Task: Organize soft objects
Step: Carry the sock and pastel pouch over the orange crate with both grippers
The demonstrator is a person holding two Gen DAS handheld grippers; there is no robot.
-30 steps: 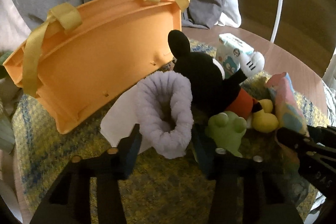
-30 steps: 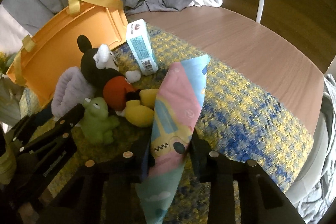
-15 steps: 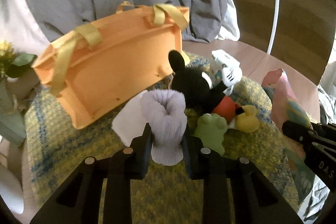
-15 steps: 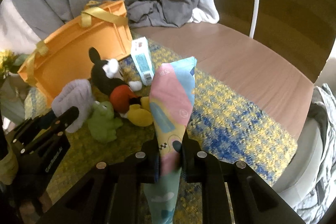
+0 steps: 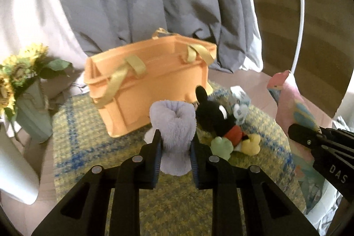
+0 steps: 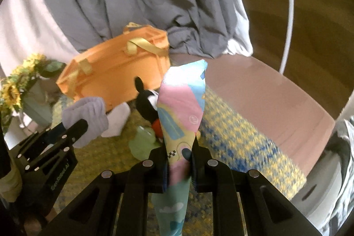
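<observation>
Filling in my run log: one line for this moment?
left gripper: closing on purple fuzzy sock | right gripper: shut on printed cloth | orange bag: upright

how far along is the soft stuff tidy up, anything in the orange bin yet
Nothing shows inside the orange bin, though its interior is mostly hidden. In hand: the left gripper, jaws closing, holds the purple fuzzy item; the right gripper is shut on the patterned cloth. Left on the mat: mouse plush, green toy.
</observation>
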